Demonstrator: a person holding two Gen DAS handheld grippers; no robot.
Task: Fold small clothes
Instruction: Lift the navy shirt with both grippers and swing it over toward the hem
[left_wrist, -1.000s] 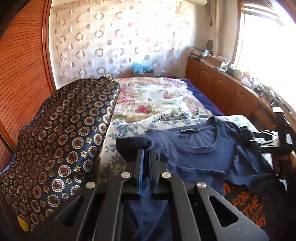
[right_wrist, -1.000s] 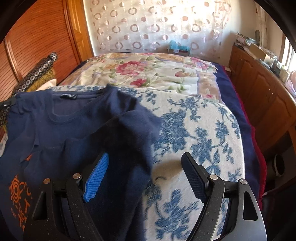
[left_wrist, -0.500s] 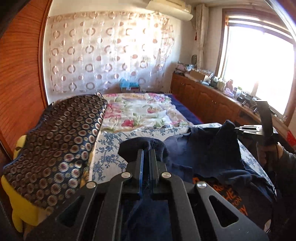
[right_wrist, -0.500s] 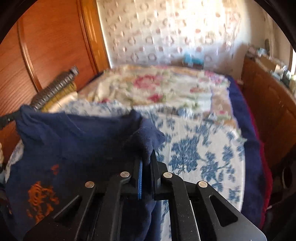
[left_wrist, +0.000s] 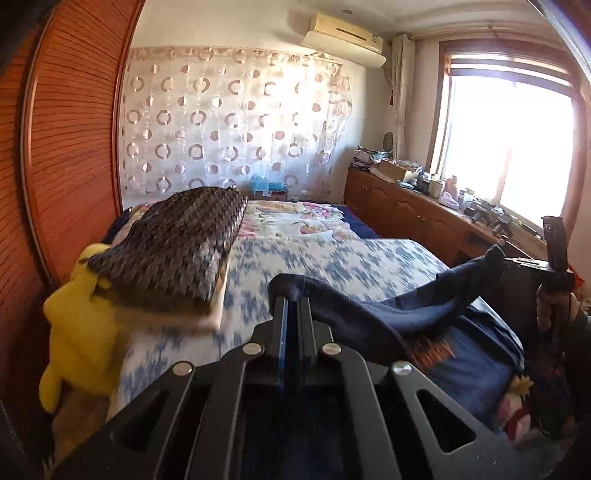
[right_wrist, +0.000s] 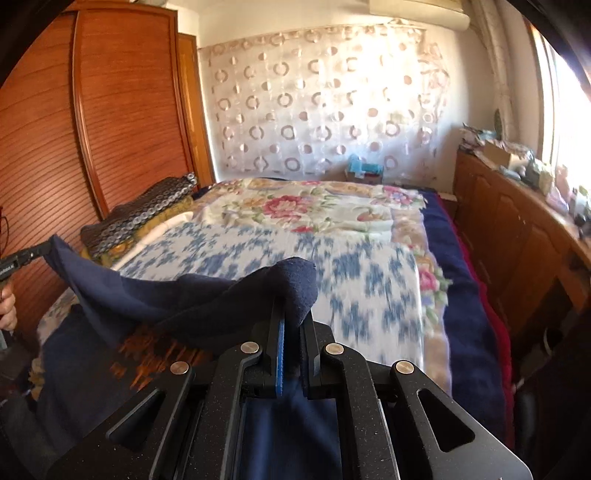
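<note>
A navy T-shirt (left_wrist: 388, 317) with an orange print is held lifted above the blue-flowered bedspread (left_wrist: 332, 262), stretched between the two grippers. One edge is pinched in the closed jaws of the left gripper (left_wrist: 291, 306), the other in the closed jaws of the right gripper (right_wrist: 293, 321). A dark patterned cushion (left_wrist: 177, 251) and a yellow plush toy (left_wrist: 81, 332) are seen beside the wooden wardrobe (left_wrist: 66, 147).

Sunlit bedroom (left_wrist: 509, 147), wooden wardrobe (right_wrist: 122, 122)
</note>
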